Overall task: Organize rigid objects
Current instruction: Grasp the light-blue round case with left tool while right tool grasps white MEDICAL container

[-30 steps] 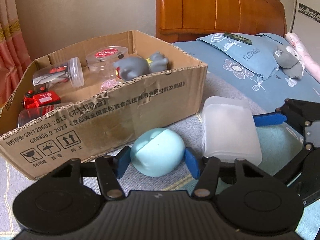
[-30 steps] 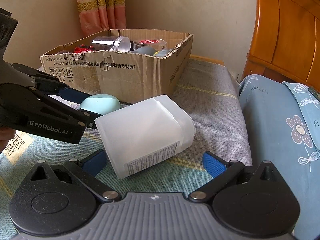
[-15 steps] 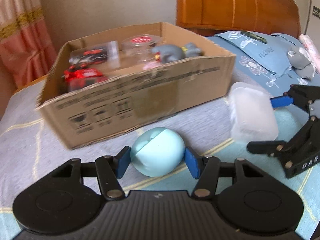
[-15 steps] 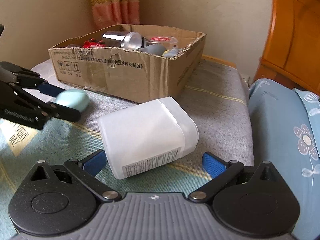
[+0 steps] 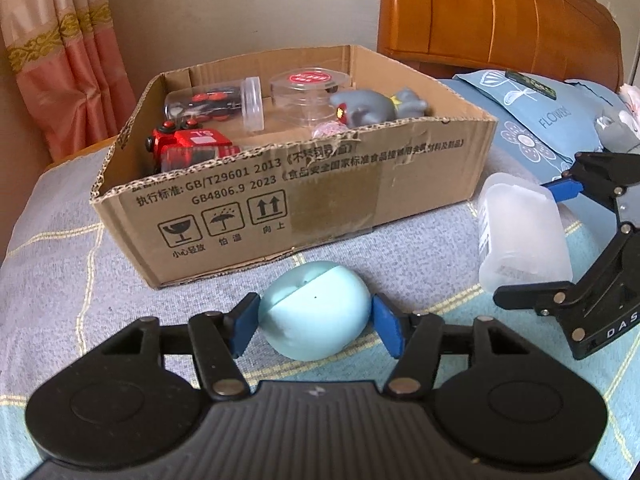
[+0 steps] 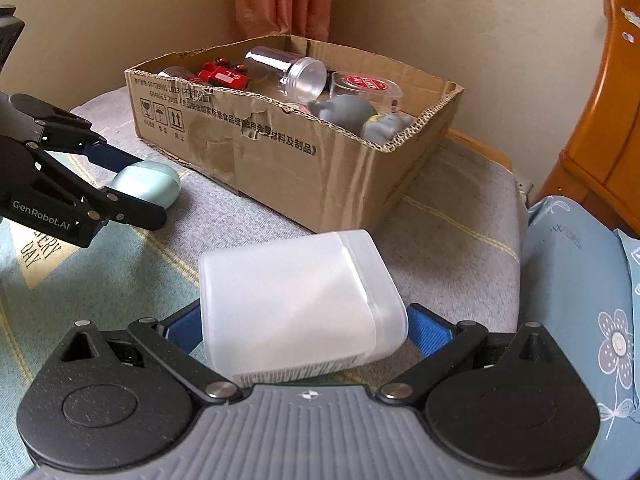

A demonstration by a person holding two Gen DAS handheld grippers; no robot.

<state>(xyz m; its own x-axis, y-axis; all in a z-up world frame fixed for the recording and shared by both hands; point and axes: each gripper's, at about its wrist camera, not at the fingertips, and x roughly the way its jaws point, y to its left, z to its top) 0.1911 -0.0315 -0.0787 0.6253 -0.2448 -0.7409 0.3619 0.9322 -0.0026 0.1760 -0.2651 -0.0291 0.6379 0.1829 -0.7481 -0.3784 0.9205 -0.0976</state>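
Observation:
My left gripper [image 5: 314,322] is shut on a pale blue egg-shaped case [image 5: 314,316] and holds it above the bed cover, in front of the cardboard box [image 5: 360,184]. The case also shows in the right wrist view [image 6: 148,186]. My right gripper [image 6: 296,326] is shut on a frosted white plastic container [image 6: 296,300], lifted off the bed, right of the box; it also shows in the left wrist view [image 5: 520,236]. The box holds a red toy truck [image 5: 188,146], clear jars [image 5: 248,104] and a grey toy figure [image 5: 376,108].
The box [image 6: 280,152] sits on a grey and teal checked bed cover [image 5: 60,264]. A blue flowered pillow [image 5: 532,120] and a wooden headboard [image 5: 496,20] lie right and behind. Pink curtains [image 5: 56,64] hang at the far left.
Both grippers rose with their objects and the view now looks down into the box. The right gripper's fingers closed in onto the white container, which sat loose between them before.

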